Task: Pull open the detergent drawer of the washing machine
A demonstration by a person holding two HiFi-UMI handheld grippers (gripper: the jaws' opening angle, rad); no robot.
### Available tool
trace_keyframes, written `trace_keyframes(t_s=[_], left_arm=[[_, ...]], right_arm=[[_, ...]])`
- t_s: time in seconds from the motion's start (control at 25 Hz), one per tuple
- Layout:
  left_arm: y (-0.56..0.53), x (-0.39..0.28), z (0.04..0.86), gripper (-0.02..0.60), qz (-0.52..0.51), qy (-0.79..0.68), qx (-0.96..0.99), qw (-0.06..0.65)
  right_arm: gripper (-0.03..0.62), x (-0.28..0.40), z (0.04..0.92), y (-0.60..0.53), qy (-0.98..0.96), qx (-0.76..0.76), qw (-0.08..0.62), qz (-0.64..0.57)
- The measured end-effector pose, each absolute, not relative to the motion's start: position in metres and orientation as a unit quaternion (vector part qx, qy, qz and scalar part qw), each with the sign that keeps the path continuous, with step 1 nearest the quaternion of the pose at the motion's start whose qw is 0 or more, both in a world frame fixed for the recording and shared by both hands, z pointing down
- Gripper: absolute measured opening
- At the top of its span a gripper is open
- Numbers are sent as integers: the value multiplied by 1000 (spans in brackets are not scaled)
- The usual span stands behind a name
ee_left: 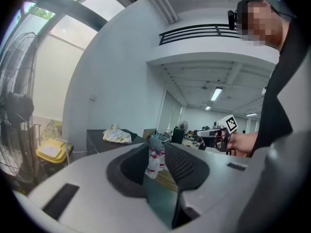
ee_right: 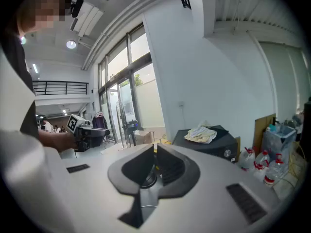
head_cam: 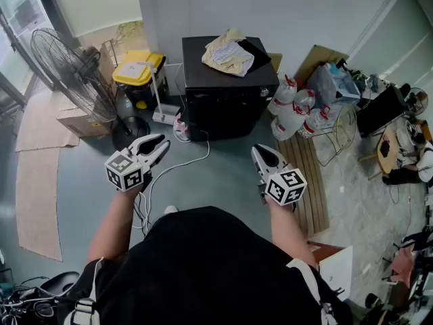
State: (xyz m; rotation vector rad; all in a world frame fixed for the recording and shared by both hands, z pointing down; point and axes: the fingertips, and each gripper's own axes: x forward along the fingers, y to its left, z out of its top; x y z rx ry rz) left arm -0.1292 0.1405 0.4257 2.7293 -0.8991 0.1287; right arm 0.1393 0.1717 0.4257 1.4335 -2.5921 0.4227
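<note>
The black washing machine (head_cam: 226,87) stands on the floor ahead of me, with a crumpled pale cloth (head_cam: 229,53) on its lid. It also shows in the left gripper view (ee_left: 97,141) and the right gripper view (ee_right: 216,143), where a round knob (ee_right: 226,153) sits on its front. I cannot make out the detergent drawer. My left gripper (head_cam: 154,147) hovers short of the machine's left corner, open with nothing between its fingers. My right gripper (head_cam: 264,154) hangs short of the right corner, shut and empty. Both are well clear of the machine.
A standing fan (head_cam: 71,70) and a yellow-lidded bin (head_cam: 137,68) are left of the machine. Several plastic bottles (head_cam: 292,110) stand to its right beside a wooden pallet (head_cam: 308,181). A white cable (head_cam: 183,164) trails across the floor under the left gripper.
</note>
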Motion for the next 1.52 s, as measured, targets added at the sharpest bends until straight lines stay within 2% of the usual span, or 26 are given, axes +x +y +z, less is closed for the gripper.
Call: trace_keyframes(t_s=[0.36, 1.52], left_arm=[[149, -113, 423, 106, 40, -313, 939, 133], [138, -102, 432, 106, 51, -294, 943, 148]], right_arm=[[21, 154, 423, 180, -868, 473, 74, 133], [135, 151, 436, 176, -867, 469, 80, 151]])
